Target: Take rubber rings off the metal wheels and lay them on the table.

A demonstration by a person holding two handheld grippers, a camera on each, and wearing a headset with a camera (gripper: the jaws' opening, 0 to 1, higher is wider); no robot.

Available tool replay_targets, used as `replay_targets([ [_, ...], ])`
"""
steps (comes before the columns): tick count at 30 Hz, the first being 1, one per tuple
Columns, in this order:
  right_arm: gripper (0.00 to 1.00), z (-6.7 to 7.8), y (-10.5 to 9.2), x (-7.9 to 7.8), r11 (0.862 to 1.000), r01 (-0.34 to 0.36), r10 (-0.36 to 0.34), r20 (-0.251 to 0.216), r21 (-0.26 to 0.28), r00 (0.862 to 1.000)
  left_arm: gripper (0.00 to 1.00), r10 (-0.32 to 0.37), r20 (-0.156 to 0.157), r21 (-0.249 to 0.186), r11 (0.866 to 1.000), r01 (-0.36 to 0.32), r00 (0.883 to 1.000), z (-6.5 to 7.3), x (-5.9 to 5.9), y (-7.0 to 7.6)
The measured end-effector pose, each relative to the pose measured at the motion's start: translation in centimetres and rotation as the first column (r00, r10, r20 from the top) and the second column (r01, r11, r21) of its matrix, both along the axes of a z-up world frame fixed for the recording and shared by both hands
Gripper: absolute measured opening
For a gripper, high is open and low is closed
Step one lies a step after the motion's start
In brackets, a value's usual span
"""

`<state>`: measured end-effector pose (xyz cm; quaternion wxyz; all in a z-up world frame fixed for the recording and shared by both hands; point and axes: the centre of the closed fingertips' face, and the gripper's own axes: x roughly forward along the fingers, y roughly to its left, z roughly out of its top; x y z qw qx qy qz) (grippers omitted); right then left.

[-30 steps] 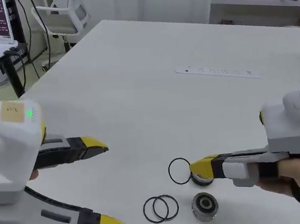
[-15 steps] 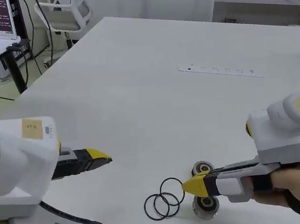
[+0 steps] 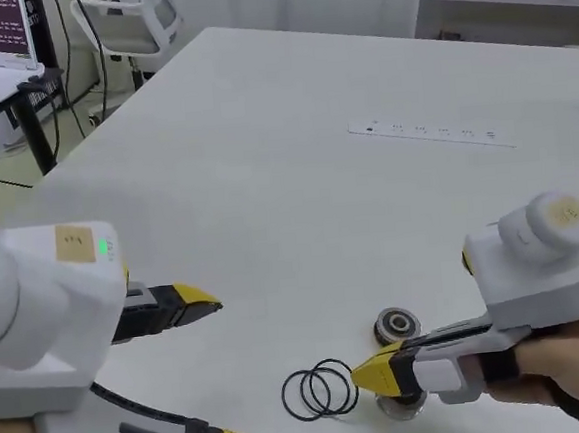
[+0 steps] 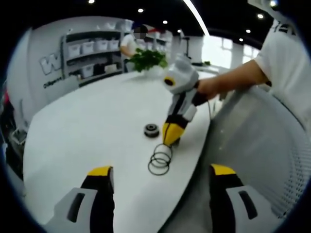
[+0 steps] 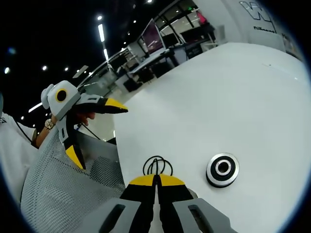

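Three rubber rings (image 3: 320, 391) are lying overlapped on the white desk (image 3: 266, 178), close to its near edge. The right gripper (image 3: 362, 374) is reaching in from the right, its yellow-tipped fingers pressing together with nothing visible between them, tips just beside the rings. A near metal wheel (image 3: 397, 406) is sitting partly hidden beneath those fingers. A far metal wheel (image 3: 396, 324) is resting free just behind. The left gripper (image 3: 232, 378) is hanging at the near left, fingers spread wide, well apart from the rings.
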<state>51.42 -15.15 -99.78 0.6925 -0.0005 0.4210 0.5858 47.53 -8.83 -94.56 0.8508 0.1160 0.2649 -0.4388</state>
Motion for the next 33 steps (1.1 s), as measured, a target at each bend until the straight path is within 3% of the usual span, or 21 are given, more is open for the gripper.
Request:
replay_targets([
  [11,0.00,-1.1,-0.5,0.8,0.998,-0.004,0.009,0.081,-0.064,0.997,0.80,0.036,0.001,-0.039,0.999,-0.036,0.999,0.3,0.4,0.2],
  [18,0.00,-1.6,-0.4,1.1,0.993,-0.038,0.059,0.192,-0.110,0.980,0.78,0.039,-0.001,-0.040,0.998,-0.039,0.999,0.2,0.5,0.2],
  [25,0.02,-1.6,-0.2,0.8,0.992,-0.063,0.085,0.206,-0.114,0.975,0.76,0.034,-0.008,-0.036,0.999,-0.034,0.999,0.1,0.3,0.2],
  [33,0.04,-1.6,0.0,0.4,0.984,-0.104,0.137,0.250,-0.142,0.958,0.75,0.035,-0.010,-0.035,0.999,-0.035,0.999,0.0,0.3,0.2],
])
